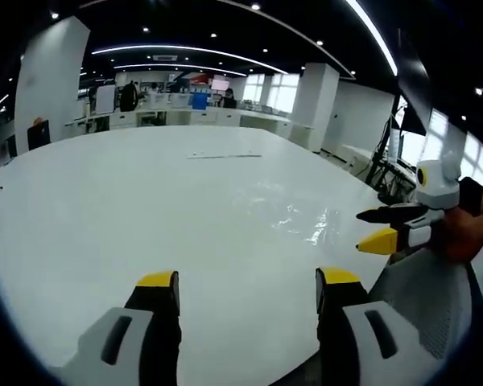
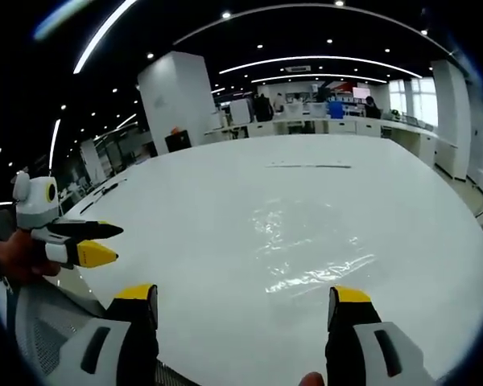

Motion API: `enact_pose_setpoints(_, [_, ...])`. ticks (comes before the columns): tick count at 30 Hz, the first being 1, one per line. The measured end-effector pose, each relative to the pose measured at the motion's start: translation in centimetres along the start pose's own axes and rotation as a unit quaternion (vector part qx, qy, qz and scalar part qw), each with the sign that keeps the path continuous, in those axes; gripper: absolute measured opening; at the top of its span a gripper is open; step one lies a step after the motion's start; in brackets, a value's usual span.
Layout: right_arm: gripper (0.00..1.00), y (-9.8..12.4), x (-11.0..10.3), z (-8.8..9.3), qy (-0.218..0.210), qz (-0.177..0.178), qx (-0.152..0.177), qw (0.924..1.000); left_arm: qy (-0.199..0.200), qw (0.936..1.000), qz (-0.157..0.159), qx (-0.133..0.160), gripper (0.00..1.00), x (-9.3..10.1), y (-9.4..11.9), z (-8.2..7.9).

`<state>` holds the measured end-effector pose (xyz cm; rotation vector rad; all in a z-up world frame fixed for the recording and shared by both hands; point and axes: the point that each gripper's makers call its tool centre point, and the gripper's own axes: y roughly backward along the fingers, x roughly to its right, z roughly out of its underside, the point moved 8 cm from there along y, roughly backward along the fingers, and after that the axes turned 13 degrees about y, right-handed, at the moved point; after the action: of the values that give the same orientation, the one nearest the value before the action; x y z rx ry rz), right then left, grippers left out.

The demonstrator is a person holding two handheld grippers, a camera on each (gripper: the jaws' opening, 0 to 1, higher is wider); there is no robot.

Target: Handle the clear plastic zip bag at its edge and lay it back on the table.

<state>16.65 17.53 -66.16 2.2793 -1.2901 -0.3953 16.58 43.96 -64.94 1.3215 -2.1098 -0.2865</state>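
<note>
The clear plastic zip bag [image 1: 298, 219] lies flat on the white table [image 1: 145, 201], showing mostly as glare and creases. In the right gripper view the bag [image 2: 306, 241] rests just beyond my jaws. My left gripper [image 1: 248, 281] hovers open over the table's near edge, short of the bag, holding nothing. My right gripper [image 2: 243, 296] is also open and holds nothing. In the left gripper view, the right gripper [image 1: 364, 230] enters from the right beside the bag, jaws slightly apart. In the right gripper view, the left gripper [image 2: 114, 244] shows at the left, held by a hand.
A thin dark strip [image 1: 225, 156] lies far across the table [image 2: 225, 201]. A grey mesh chair back [image 1: 427, 297] sits below the table edge between the grippers. White pillars and office desks stand behind the table.
</note>
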Motion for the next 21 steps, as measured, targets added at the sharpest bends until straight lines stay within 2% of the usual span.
enact_pose_setpoints(21, [0.85,-0.32,-0.31,0.44,0.002,-0.011,-0.018,0.9998,0.011,0.9999,-0.009,0.004,0.67,-0.33,0.12,-0.06])
